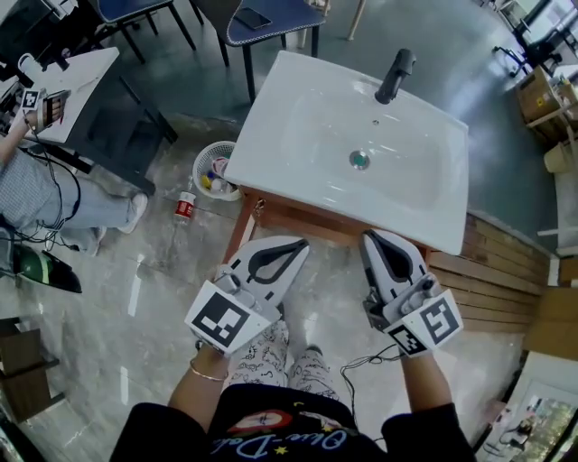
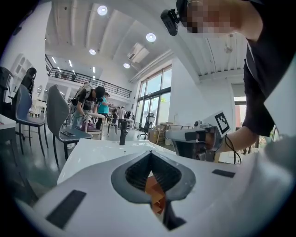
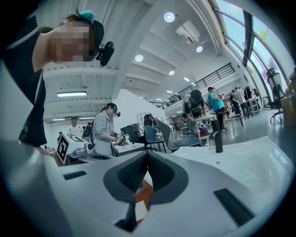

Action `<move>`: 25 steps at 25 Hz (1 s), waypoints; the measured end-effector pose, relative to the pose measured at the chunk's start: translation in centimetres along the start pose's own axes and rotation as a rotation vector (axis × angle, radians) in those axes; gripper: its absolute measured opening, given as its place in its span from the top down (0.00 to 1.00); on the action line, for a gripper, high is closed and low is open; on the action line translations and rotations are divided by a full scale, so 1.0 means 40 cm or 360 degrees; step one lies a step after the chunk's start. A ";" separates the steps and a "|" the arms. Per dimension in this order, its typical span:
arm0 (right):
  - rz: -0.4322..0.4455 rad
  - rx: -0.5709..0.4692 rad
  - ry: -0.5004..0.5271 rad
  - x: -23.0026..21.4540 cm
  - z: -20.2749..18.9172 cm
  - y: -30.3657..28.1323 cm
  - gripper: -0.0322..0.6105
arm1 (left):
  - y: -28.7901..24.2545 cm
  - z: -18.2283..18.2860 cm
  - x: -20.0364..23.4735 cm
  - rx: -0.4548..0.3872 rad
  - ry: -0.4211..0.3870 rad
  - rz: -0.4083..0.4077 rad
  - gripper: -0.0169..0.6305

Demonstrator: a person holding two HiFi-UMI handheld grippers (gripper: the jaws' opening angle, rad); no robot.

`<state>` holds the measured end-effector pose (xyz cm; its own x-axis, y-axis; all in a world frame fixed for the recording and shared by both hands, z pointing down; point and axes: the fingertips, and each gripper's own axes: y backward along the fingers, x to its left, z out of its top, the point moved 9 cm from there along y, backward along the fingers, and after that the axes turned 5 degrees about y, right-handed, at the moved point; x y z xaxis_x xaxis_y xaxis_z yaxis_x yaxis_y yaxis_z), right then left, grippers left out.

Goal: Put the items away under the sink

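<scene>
The white sink [image 1: 271,108] with its black faucet [image 1: 396,76] stands on a wooden cabinet [image 1: 298,219] just ahead of me. My left gripper [image 1: 301,244] and right gripper [image 1: 370,236] are held side by side in front of the sink's near edge, both shut and empty. The left gripper view shows its jaws [image 2: 150,153] meeting over the sink top [image 2: 97,148], with the other gripper [image 2: 199,139] to the right. In the right gripper view the jaws [image 3: 148,152] also meet, the faucet [image 3: 217,136] beyond. A red-labelled bottle [image 1: 184,207] lies on the floor by a white basket [image 1: 200,162] holding small items.
A seated person [image 1: 54,194] and a white table [image 1: 81,77] are at the left. Blue chairs [image 1: 271,23] stand behind the sink. Wooden boards [image 1: 506,271] and cardboard boxes [image 1: 542,99] line the right side. Several people work at tables in the background.
</scene>
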<state>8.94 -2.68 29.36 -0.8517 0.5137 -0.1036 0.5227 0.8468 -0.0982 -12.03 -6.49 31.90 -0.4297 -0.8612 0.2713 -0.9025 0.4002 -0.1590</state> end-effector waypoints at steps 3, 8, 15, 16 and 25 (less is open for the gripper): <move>-0.0042 -0.0012 -0.0002 0.007 0.031 -0.010 0.94 | 0.012 0.026 0.008 -0.0008 -0.0017 -0.0006 0.96; -0.0101 -0.0035 -0.0018 0.023 0.082 -0.007 0.94 | 0.036 0.062 0.002 -0.0047 -0.0009 0.0002 0.96; -0.0162 -0.0050 0.0016 0.040 0.149 0.023 0.94 | 0.066 0.134 -0.023 -0.0139 -0.0028 -0.0043 0.96; -0.0174 -0.0054 0.0018 0.045 0.158 0.029 0.94 | 0.073 0.146 -0.027 -0.0156 -0.0032 -0.0051 0.96; -0.0259 -0.0079 0.0026 0.072 0.218 0.089 0.94 | 0.105 0.212 -0.069 -0.0162 -0.0093 -0.0082 0.96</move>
<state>8.65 0.61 20.09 -0.9255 0.3713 -0.0743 0.3760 0.9245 -0.0635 -14.38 -5.08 22.45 -0.3827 -0.8972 0.2204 -0.9230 0.3818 -0.0483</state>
